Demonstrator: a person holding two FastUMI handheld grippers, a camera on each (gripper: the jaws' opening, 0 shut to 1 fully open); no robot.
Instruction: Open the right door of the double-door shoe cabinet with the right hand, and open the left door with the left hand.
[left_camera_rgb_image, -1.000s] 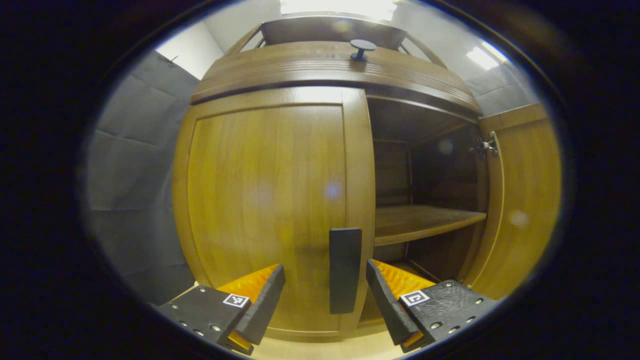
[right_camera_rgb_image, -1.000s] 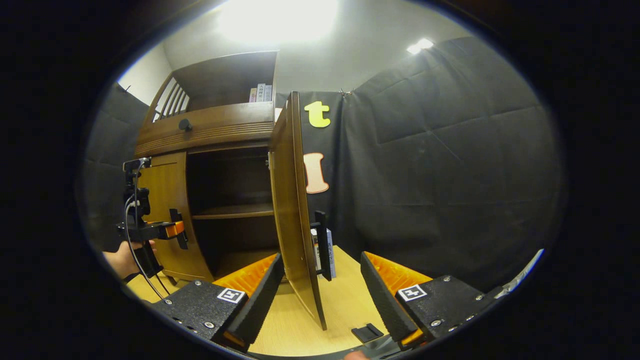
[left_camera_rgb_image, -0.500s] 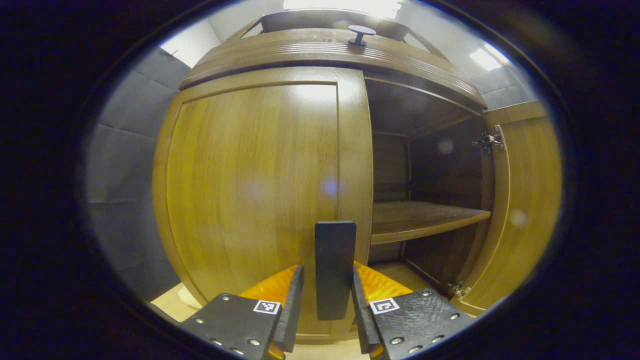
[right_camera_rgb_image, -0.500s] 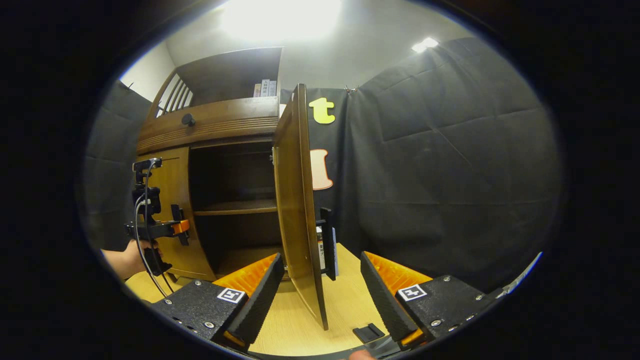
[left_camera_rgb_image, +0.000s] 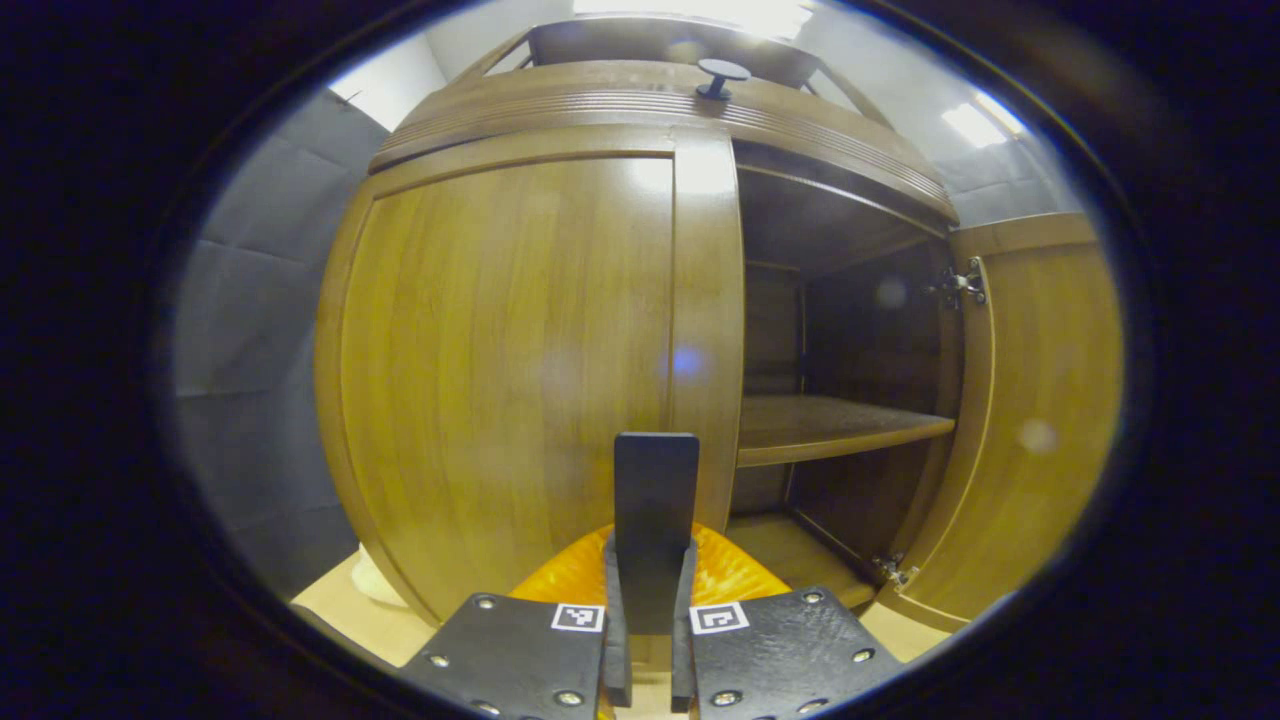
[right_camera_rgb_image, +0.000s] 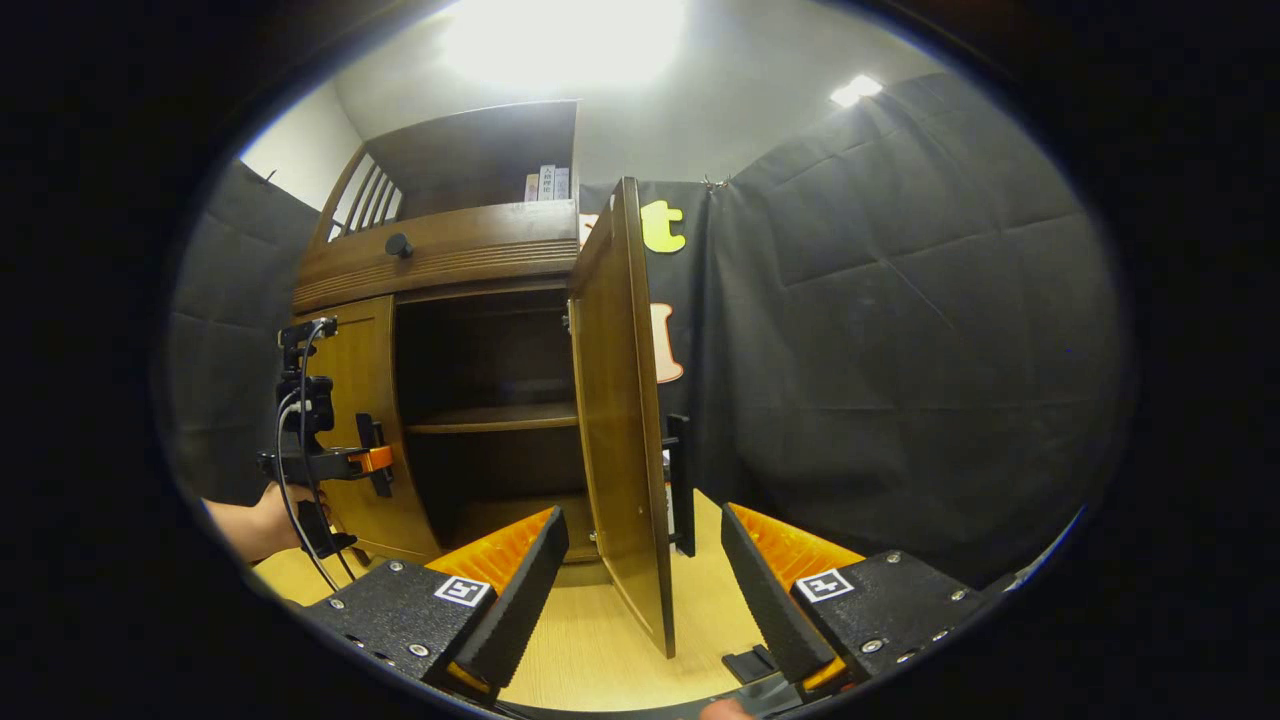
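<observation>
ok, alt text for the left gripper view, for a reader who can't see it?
The left gripper is shut on the dark handle of the closed left door of a wooden shoe cabinet. Beside it, the right door stands open, showing a bare shelf.

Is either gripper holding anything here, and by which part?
The left gripper is shut on the left door's handle, gripping its lower end. The right gripper is open, holding nothing.

No legible text is appearing. Square black-and-white coded markers are sitting on the left gripper (left_camera_rgb_image: 647, 655) and right gripper (right_camera_rgb_image: 640, 590); spines of books (right_camera_rgb_image: 547, 183) atop the shoe cabinet (right_camera_rgb_image: 440, 255) are showing print too small to read.
</observation>
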